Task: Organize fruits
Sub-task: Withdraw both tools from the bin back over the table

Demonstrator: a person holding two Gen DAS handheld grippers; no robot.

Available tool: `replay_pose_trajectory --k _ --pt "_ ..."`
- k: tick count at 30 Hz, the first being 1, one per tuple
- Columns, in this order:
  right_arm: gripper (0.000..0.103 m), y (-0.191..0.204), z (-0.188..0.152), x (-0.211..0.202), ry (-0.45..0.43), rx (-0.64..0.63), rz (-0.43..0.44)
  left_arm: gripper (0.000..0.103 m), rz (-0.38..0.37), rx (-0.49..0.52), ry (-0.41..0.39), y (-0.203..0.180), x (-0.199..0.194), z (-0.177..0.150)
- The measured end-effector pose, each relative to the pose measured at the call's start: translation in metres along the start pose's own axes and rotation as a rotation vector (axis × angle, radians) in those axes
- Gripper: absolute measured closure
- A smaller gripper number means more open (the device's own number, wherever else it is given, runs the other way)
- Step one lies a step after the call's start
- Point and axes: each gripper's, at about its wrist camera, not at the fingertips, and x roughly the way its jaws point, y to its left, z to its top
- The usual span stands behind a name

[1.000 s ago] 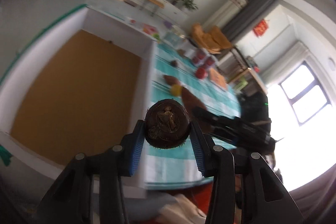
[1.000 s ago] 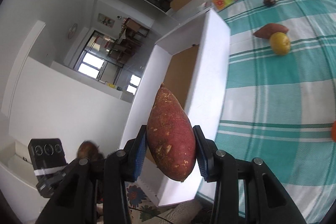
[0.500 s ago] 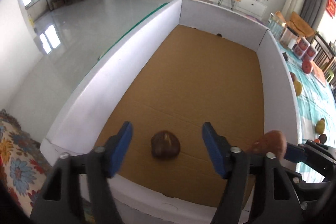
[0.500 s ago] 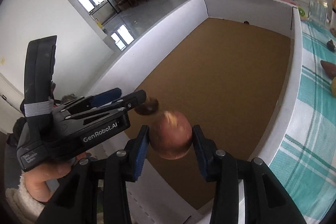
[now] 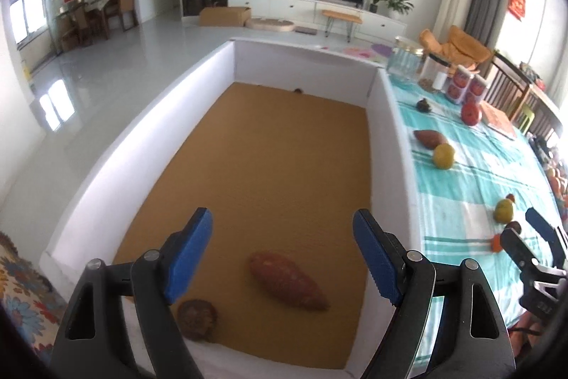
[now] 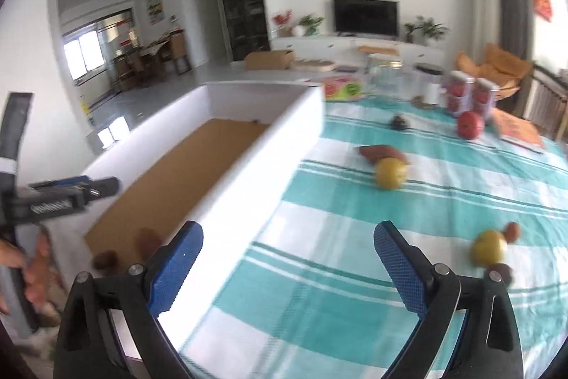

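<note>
The sweet potato (image 5: pixel 287 279) lies on the brown floor of the box (image 5: pixel 142 144), near its front wall, with a round brown fruit (image 5: pixel 197 314) just beside it toward the box's front left corner. Both look firm and rough-skinned, so they should sit still and take a plain squeeze. The sweet potato seems the heavier; I would grip it across its thick middle, not at the tapered ends, where pads would slide off.

Outside the box, on the checked cloth (image 6: pixel 319 272) along its right wall, more fruit waits. A second sweet potato (image 5: pixel 430 138) and a yellow fruit (image 5: pixel 443 156) lie touching, fairly close to the wall. A red apple (image 5: pixel 471 113) sits farther out, toward the box's far end. Another yellow fruit (image 6: pixel 489 247), with small dark ones touching it, lies well out from the box's near end. The round fruits look smooth and likely to roll, so take each across its widest part.

The left gripper (image 5: pixel 282 249) hangs over the box's near end, jaws apart, nothing between them. The right gripper (image 6: pixel 288 260) is over the cloth just outside the right wall, jaws opening, also empty.
</note>
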Motion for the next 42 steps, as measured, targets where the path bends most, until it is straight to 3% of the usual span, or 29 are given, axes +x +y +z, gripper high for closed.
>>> replay_pose_trajectory --k 2,5,8,11,17,38,42 --pt "0.006 -0.039 -0.019 0.004 0.005 0.061 -0.133 0.019 -0.020 0.052 -0.033 -0.023 0.001 0.002" --pt "0.006 -0.100 -0.043 0.000 0.011 0.183 -0.259 0.019 -0.047 0.137 -0.030 -0.056 0.010 0.004" --pt "0.006 -0.154 -0.052 -0.016 -0.016 0.410 -0.277 0.019 -0.056 0.185 -0.022 -0.080 0.017 0.000" --pt "0.004 -0.182 -0.069 -0.059 -0.074 0.526 -0.306 0.019 -0.043 0.204 -0.023 -0.096 0.022 -0.004" --pt "0.004 -0.184 -0.077 -0.064 -0.070 0.551 -0.301 0.019 -0.068 0.159 0.047 -0.097 0.031 -0.011" --pt "0.004 -0.183 -0.081 -0.060 -0.091 0.551 -0.324 0.019 -0.077 0.054 -0.040 -0.093 0.025 -0.006" --pt "0.004 -0.189 -0.084 -0.064 -0.097 0.581 -0.328 0.019 -0.036 0.037 -0.103 -0.090 0.011 -0.004"
